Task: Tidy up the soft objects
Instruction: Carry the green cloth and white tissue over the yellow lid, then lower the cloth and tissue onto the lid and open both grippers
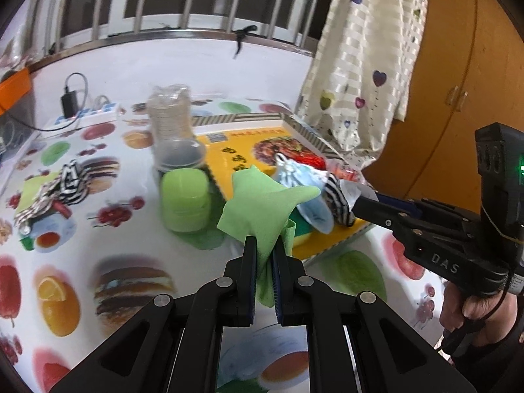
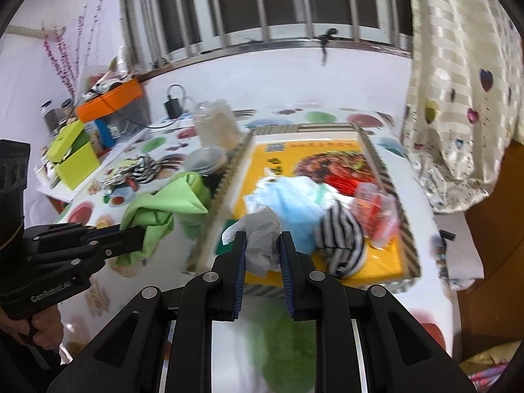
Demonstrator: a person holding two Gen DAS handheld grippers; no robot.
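Surface [image 1: 137, 65] covered by a fruit-and-burger printed cloth, seen from both wrist cameras. The left tool [image 1: 264, 245] is clamped on a green cloth [image 1: 262, 206], which rises crumpled from between its fingers and hangs just left of the tray's near corner; in the right wrist view the same cloth [image 2: 157, 203] bunches at the tip of the left tool [image 2: 131, 232]. The right tool [image 2: 262, 239] is closed on a crumpled grey-white tissue [image 2: 262, 235], held over the near edge of a shallow yellow tray [image 2: 386, 262] with a striped rim and a printed food picture. In the left wrist view the right tool [image 1: 363, 204] reaches in from the right, its tip at the pile in the tray [image 1: 235, 137].

Inside the tray lie a light blue face mask [image 2: 291, 196], a black-and-white striped sock [image 2: 344, 239] touching it on the right, and a clear packet with red contents [image 2: 376, 209] further right. Left of the tray stand a light green plastic box [image 1: 185, 203], a clear lidded cup [image 1: 180, 154] and, behind it, a tall clear plastic jar [image 1: 170, 111]. A second striped fabric item [image 1: 65, 183] lies on the surface well to the left. A white power strip with a black charger [image 1: 70, 104] sits at the far left, and a heart-patterned curtain [image 1: 366, 59] hangs at the right.
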